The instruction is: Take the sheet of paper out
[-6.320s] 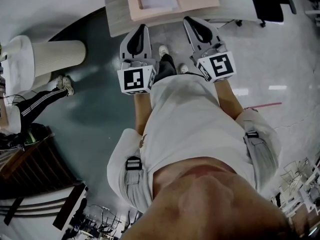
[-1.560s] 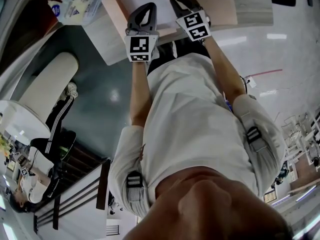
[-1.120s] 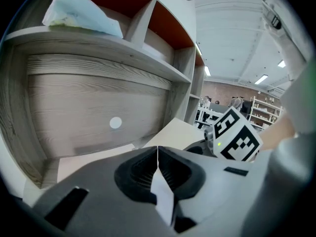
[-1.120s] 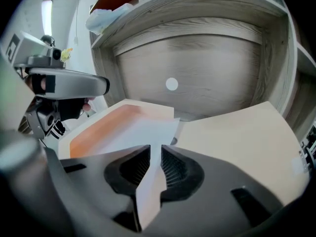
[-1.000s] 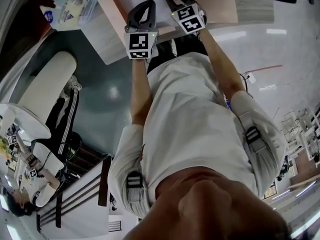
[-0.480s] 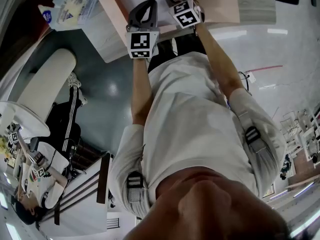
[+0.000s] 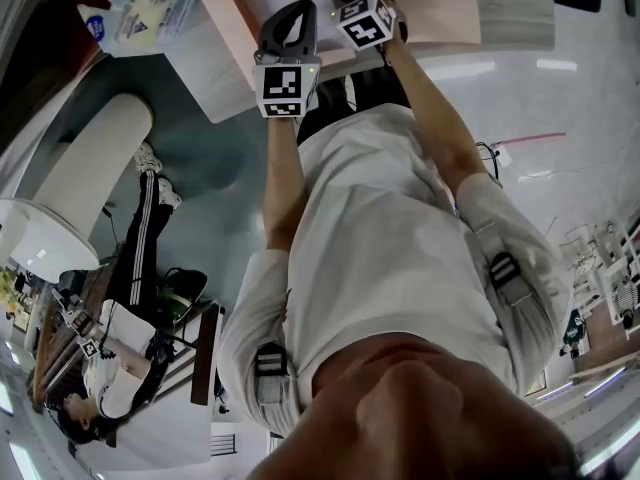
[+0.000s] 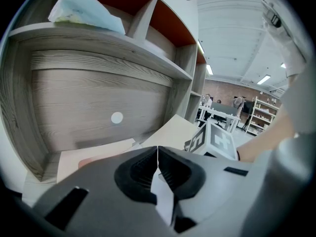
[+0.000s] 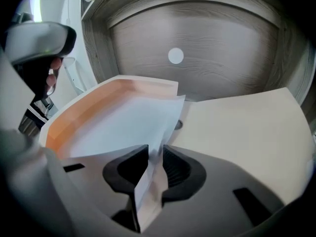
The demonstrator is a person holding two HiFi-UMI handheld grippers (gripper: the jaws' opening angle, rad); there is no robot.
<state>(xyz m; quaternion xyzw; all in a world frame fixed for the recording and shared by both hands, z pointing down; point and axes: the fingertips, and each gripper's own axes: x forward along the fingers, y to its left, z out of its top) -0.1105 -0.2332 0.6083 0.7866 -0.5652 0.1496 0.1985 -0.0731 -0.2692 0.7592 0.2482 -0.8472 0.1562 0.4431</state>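
White sheet of paper [image 9: 126, 125] lies in the open peach folder [image 9: 74, 113] on the desk [image 7: 218, 66]. R gripper [image 9: 154, 158] fingers pinch its near edge (buckled upward); L gripper [image 8: 157, 155] fingers are clenched on it too.

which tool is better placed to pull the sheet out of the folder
Right. The right tool is shut on the white sheet, which curls up off the peach folder. The left tool pinches only a thin white sliver.

Nothing can be read for sure: print on the package [image 7: 145, 8] is blurred (the cubes [image 7: 281, 89] bear only square markers).
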